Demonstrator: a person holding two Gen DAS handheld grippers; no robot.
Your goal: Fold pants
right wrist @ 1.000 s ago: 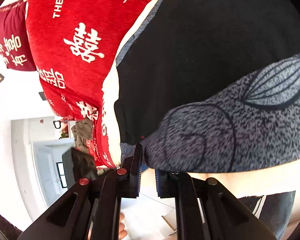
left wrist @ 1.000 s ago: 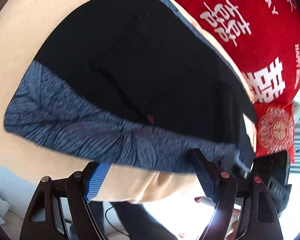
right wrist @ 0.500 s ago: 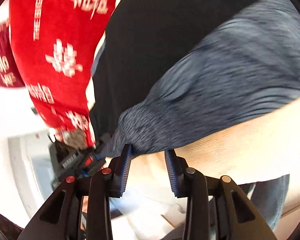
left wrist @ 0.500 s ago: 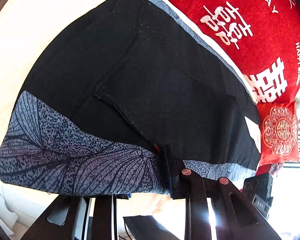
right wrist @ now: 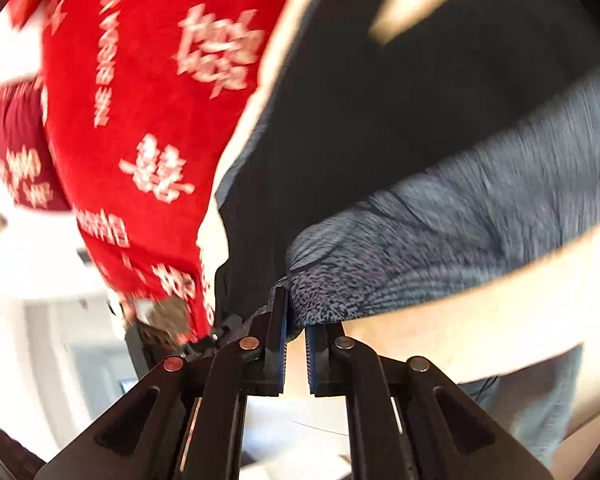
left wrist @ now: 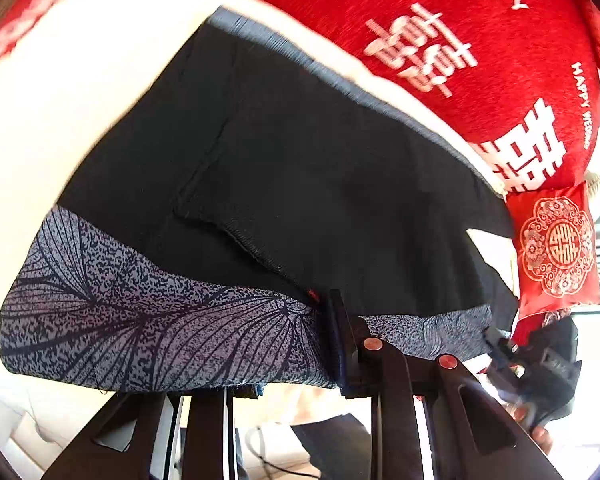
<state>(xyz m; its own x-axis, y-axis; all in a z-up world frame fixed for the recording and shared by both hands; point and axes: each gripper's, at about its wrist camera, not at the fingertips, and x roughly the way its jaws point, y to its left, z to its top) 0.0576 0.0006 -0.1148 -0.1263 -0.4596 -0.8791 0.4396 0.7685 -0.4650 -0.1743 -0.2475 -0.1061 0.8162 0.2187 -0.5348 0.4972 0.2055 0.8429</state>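
Your pants on cream surface near its front edge, red blanket behind, left gripper and right gripper fingers both clamped on the patterned waistband.

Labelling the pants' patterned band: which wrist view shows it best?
Left wrist: the band is sharp, its leaf print clear, nearly its full width in frame. Right wrist shows only a motion-blurred stretch, pattern smeared, running out of frame.
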